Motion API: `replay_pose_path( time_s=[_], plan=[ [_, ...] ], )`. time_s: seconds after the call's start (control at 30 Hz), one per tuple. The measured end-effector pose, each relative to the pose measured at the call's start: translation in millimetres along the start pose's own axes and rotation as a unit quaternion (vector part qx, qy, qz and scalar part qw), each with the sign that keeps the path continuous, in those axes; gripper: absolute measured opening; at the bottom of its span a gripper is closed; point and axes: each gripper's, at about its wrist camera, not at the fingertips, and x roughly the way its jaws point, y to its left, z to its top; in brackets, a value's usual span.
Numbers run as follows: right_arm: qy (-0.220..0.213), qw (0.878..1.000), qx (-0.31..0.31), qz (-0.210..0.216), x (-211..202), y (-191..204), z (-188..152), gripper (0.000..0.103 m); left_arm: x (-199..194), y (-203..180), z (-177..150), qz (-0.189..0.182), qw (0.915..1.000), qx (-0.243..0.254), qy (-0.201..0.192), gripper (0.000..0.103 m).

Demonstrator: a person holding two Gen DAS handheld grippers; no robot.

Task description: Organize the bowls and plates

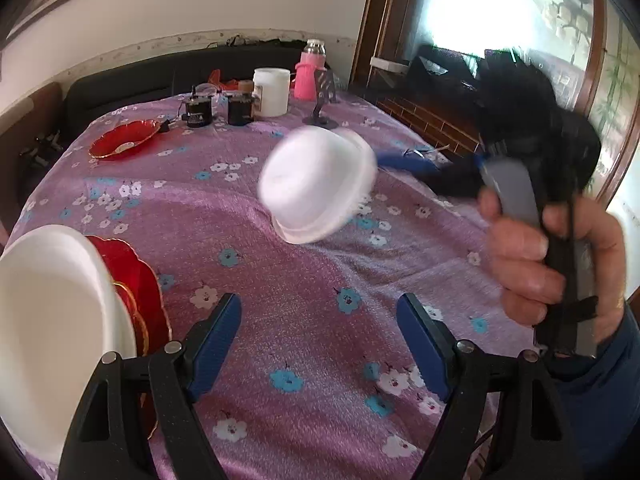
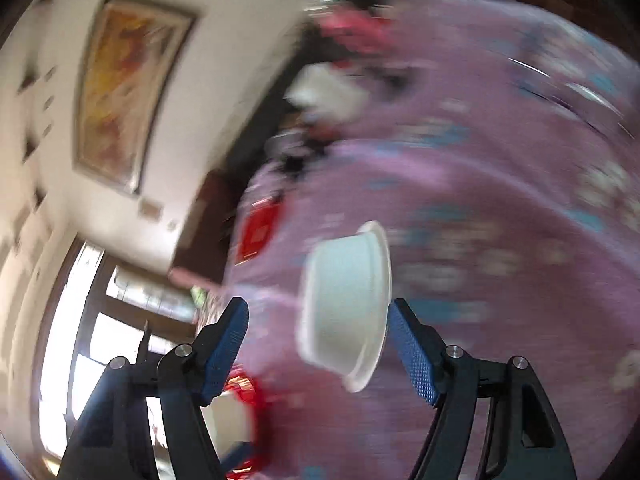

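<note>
While both views are smeared by motion, the basics read fine; my left gripper (image 1: 319,344) sits at the bottom of its frame with jaws apart and nothing between them, only the purple flowered tablecloth (image 1: 304,280) under it; my right gripper (image 2: 318,344) also has jaws apart, pads not pressing on anything. White bowl (image 1: 318,184) is mid-frame in the left view, tilted on its side, blurred, base facing the camera; I cannot tell whether its lower rim touches the cloth. In the right view the same bowl (image 2: 346,304) sits just ahead of my fingers, nearer the right-hand pad (image 2: 412,354); whether the rim touches that pad I cannot tell through the blur. My right hand (image 1: 532,268) is at the right edge of the left view, wrapped round the grey and black handle, with the blue finger reaching toward the bowl from the right. At lower left of the left view: a white plate (image 1: 52,332) lying on top of a stack of red plates (image 1: 144,296), just beside my left finger. Another red plate (image 1: 124,138) sits alone at upper left, well apart from the stack. Far end of the table, top centre: two black jars (image 1: 218,110), a white tub (image 1: 272,90), a pink bottle (image 1: 310,72).
</note>
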Motion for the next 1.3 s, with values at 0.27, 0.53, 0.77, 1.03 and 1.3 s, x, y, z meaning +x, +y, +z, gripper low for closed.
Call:
replay_pose_path(
  time_s=[0.27, 0.53, 0.77, 1.03, 1.3],
  plan=[
    [-0.002, 0.992, -0.125, 0.001, 1.5, 77.9, -15.4, 0.077, -23.3, 25.6, 16.2, -0.015, 0.9995, -0.025, 0.008, 0.079],
    [0.033, 0.994, -0.068, -0.076, 9.6, 22.4, 3.4, 0.057, -19.2, 89.0, 75.6, -0.019, 0.9931, -0.103, 0.054, 0.078],
    [0.073, 0.991, -0.071, -0.091, 48.5, 20.7, 1.9, 0.042, 24.4, 149.3, 118.0, 0.0, 0.98, -0.159, 0.12, 0.061],
    [0.114, 0.987, -0.062, -0.095, 88.3, 10.0, -12.5, 0.03, 81.3, 179.3, 112.7, 0.006, 0.9655, -0.184, 0.184, 0.041],
    [0.125, 0.985, -0.056, -0.105, 104.8, 2.5, -14.8, 0.023, 97.3, 188.3, 103.6, 0.007, 0.9614, -0.192, 0.197, 0.033]
  ],
)
